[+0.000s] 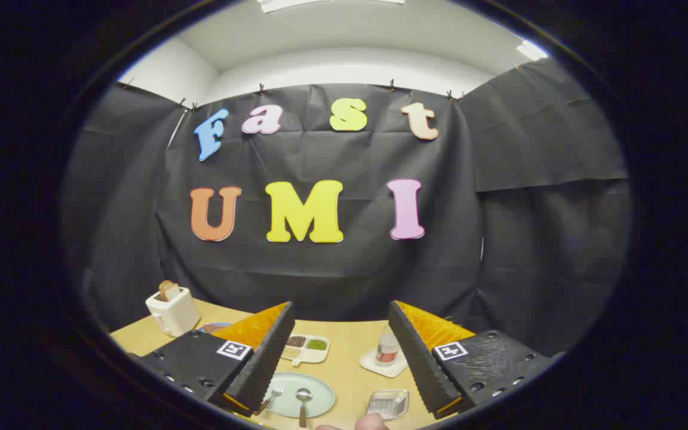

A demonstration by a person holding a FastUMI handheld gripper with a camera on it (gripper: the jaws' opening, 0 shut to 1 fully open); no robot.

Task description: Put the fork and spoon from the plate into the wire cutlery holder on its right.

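Note:
My gripper (pixel 340 334) is open and held high above the table, its fingers spread wide with nothing between them. Far below, between the fingers, a pale green plate (pixel 318 395) lies on the wooden table (pixel 350 358). On the plate rest a fork (pixel 273 396) on the left and a spoon (pixel 303 401) on the right, handles pointing toward me. To the right of the plate sits the wire cutlery holder (pixel 388 404), a low silvery basket close to my right finger.
A white toaster (pixel 172 310) with bread stands at the table's far left. A white divided tray (pixel 306 348) with condiments lies beyond the plate. A small bottle (pixel 387 348) stands on a white square coaster. A fingertip (pixel 371 421) shows at the near edge.

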